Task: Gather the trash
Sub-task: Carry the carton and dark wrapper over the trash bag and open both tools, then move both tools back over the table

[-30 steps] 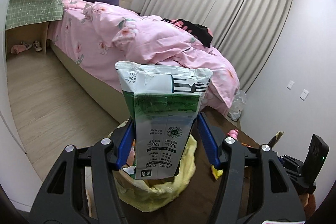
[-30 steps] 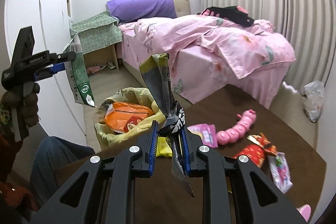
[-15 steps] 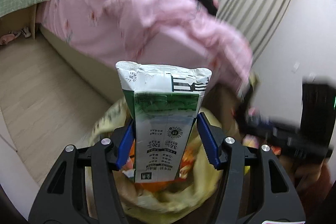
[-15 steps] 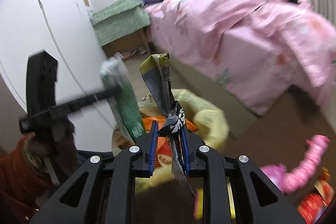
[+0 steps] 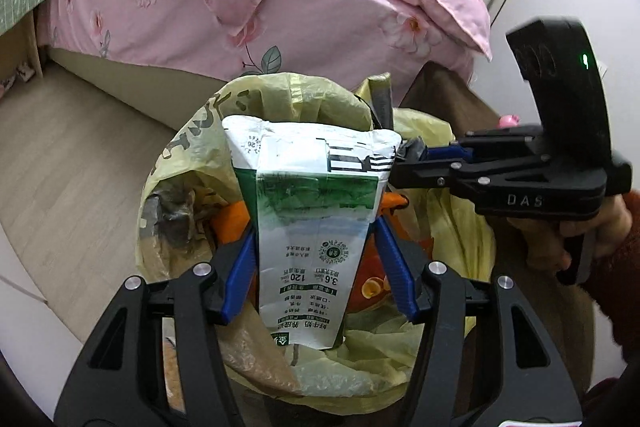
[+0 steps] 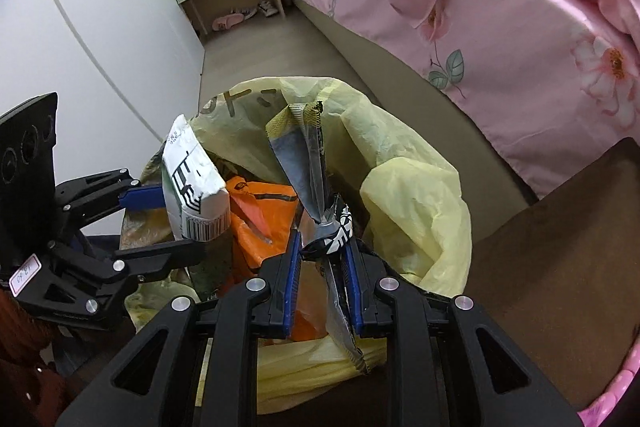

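Left gripper (image 5: 318, 259) pinches a flattened carton (image 5: 314, 227) upright over the yellow bag (image 5: 192, 151), pads pressed on both edges. Right gripper (image 6: 322, 263) clamps a crumpled wrapper (image 6: 308, 167) just right of it, above the same mouth. Both pieces hang over the opening, none dropped yet. Risks, as judged: crowding in one small mouth, so knocking grippers or carton against wrapper; releasing near the floppy near rim, so spilling onto the floor; landing on the orange packet (image 6: 260, 219) and sliding out.
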Tool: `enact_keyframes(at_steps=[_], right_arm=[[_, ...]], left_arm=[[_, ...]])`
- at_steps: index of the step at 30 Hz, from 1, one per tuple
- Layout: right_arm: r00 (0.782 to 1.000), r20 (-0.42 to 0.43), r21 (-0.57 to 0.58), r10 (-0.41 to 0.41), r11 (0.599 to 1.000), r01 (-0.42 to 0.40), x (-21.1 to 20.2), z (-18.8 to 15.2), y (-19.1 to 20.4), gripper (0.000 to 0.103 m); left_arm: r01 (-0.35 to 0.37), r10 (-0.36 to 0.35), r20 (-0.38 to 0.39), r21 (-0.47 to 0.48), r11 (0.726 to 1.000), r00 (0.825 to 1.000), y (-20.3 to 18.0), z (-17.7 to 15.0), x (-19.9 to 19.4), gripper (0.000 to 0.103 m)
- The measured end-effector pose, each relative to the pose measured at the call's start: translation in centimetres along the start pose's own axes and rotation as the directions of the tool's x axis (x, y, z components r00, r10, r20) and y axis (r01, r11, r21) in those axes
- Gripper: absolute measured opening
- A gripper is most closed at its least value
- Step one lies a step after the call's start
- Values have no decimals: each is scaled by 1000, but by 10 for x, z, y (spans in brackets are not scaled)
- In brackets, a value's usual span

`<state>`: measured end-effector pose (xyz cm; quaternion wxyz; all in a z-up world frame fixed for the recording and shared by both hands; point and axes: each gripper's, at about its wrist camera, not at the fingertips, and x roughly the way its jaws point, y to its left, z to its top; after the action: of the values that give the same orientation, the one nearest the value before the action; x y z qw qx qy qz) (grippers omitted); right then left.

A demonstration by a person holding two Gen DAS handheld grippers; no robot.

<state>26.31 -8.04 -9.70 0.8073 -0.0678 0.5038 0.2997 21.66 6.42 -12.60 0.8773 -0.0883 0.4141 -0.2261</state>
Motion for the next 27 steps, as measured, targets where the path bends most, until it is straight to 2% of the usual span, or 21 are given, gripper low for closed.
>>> enact_keyframes(at_steps=[4,7,10,13,17,19,21,22,25,27], right_arm=[[1000,23,19,-4,1000,3,-6,-3,-2,24],[999,35,25,-7,1000,6,-11,-8,-2,40],[999,51,25,-7,1000,6,-20,-12,2,42],[996,86,30,-17,999,15,-34,-18,9,49],[984,168,27,-53,998,49,-68,-32,18,51],[971,226,35,-82,996,76,-95,-44,23,52],[944,297,68,-146,989,132,-127,-62,21,53],[930,324,90,-174,984,153,-138,-69,19,57],[890,398,171,-221,971,164,-177,-99,1,60],[888,392,216,-240,962,164,-195,-121,-14,60]], left_arm=[[54,-53,19,-63,997,998,11,7,-13,55],[46,-40,65,-85,995,997,14,14,-30,58],[31,-19,120,-103,994,993,14,22,-49,60],[18,5,183,-126,992,983,12,27,-70,62],[26,3,211,-132,991,977,1,28,-85,63],[36,-10,209,-122,992,978,-11,25,-87,63],[43,-23,195,-100,994,981,-25,23,-84,63],[51,-35,185,-82,995,982,-34,20,-82,63],[79,-73,157,-29,996,985,-61,14,-73,63],[99,-98,135,-5,995,986,-78,9,-65,63]])
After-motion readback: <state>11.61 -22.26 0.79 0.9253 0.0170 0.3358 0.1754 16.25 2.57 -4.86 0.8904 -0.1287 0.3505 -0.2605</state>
